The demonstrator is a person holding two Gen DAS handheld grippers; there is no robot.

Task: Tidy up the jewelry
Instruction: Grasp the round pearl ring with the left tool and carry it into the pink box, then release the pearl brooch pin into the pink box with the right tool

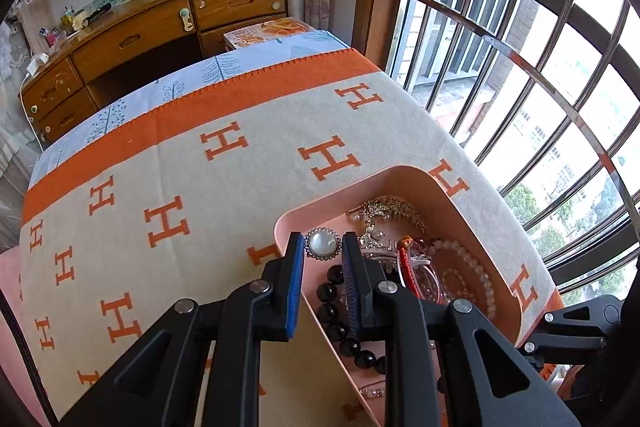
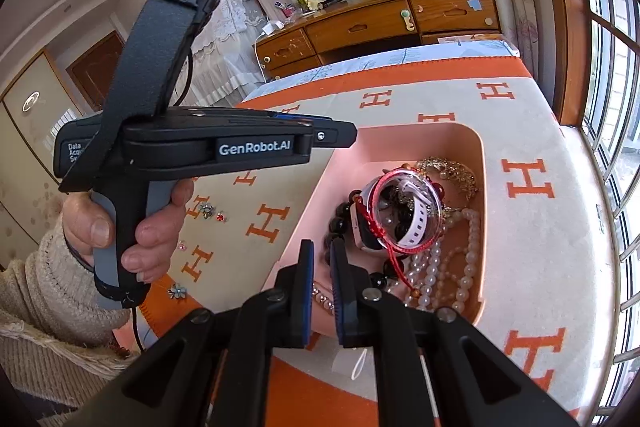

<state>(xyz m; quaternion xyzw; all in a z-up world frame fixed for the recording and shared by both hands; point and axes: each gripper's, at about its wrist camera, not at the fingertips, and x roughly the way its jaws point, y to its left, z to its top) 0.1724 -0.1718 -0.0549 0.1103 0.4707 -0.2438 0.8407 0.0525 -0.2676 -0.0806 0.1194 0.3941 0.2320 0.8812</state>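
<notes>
Left gripper: blue-padded fingers set apart, a round pearl brooch with a sparkling rim seen between the tips; whether the pads touch it cannot be told. The gripper sits over the near-left corner of the pink tray. In the right wrist view the same tool appears side-on, held by the person's left hand, its tip above the tray's left rim.

Right gripper: fingers slightly apart, nothing between them, poised over the tray's near-left edge.

Pink tray, contents:
- black bead bracelet, along the left wall;
- pearl necklace, white strands at the right side and near corner;
- gold comb ornament, at the far end;
- clear round box holding a white watch strap, a red cord looped around it, lying in the middle on top of the beads;
- red hair clip, beside the pearls.

Outside the tray, on the cream and orange H-patterned blanket: small flower earrings, scattered to the tray's left, well apart from it.

Surroundings: wooden drawer desk beyond the blanket; barred window to the right.
</notes>
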